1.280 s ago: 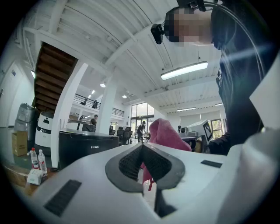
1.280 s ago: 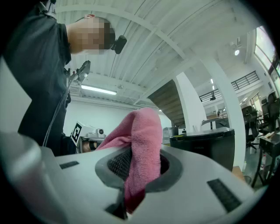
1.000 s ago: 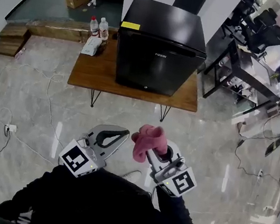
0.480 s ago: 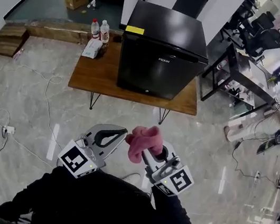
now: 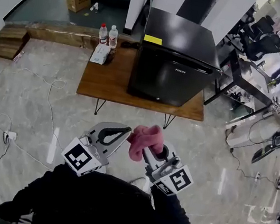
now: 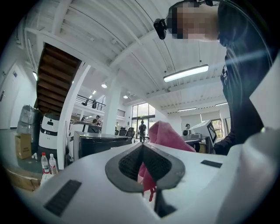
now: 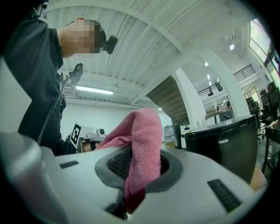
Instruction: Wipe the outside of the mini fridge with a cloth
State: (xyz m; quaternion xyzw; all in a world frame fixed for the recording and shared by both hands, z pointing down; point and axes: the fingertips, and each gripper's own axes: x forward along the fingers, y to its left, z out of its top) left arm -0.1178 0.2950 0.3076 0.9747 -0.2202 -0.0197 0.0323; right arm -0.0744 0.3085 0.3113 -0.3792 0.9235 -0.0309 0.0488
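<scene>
Both grippers are held low, close to the person's body, at the bottom middle of the head view. The left gripper (image 5: 120,132) is closed on nothing. The right gripper (image 5: 149,150) pinches a pink cloth (image 5: 145,136), and its own view shows that best. The black fridge (image 5: 175,66) sits on a table (image 5: 107,84) at the top, well apart from the cloth. Only the head view shows its yellow sticker (image 5: 152,39). The door says FUXIN.

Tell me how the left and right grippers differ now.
The right gripper is clamped on the pink cloth; the left gripper holds nothing. The left gripper's jaws meet at their tips; the right gripper's press on folds of the pink cloth. Both are held low, well short of the mini fridge.
</scene>
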